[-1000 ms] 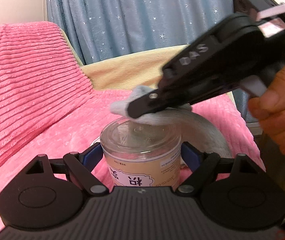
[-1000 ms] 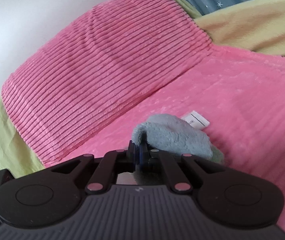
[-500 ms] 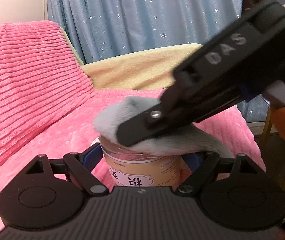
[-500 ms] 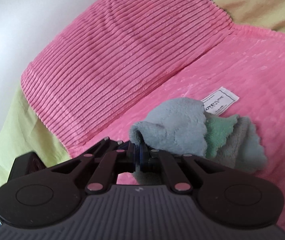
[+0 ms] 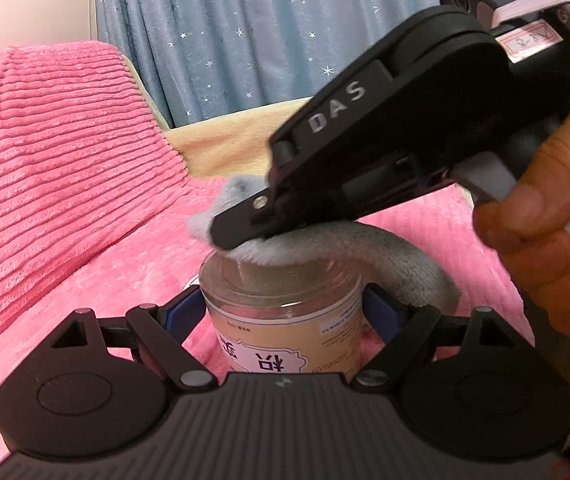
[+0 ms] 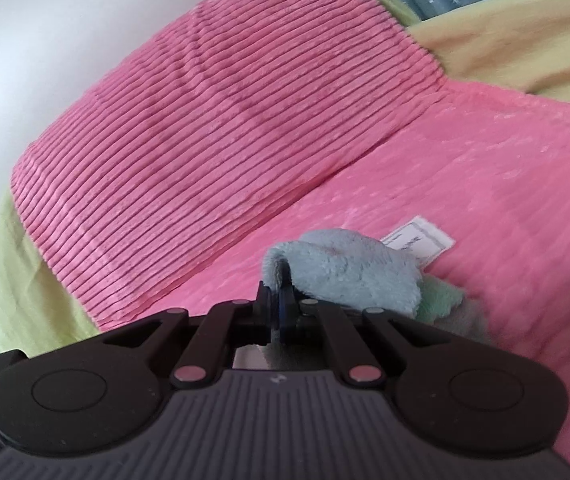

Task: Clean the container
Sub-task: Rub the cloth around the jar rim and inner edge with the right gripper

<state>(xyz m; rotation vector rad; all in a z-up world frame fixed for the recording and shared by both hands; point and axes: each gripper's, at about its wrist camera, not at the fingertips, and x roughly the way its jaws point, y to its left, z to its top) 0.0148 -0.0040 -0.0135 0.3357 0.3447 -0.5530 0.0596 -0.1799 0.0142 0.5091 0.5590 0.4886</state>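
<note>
A clear, labelled plastic jar (image 5: 285, 312) stood on a pink blanket (image 5: 125, 272), clamped at its sides by the left gripper (image 5: 285, 308) to steady it while the right gripper (image 5: 241, 232), pinched tight on a grey-blue microfibre cloth (image 5: 365, 248), pressed the cloth onto its lid.

Grey cloth (image 5: 385, 248), pink ribbed blanket (image 5: 57, 152), star-speckled blue curtain (image 5: 245, 32).

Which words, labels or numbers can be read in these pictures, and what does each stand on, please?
"DAS": on the right hand-held gripper.
Large characters on the jar's label: upside down, not legible; its small print too small.
Pink sticker on that gripper: scrawl, unreadable.
White tag on the cloth: blurred.
</note>
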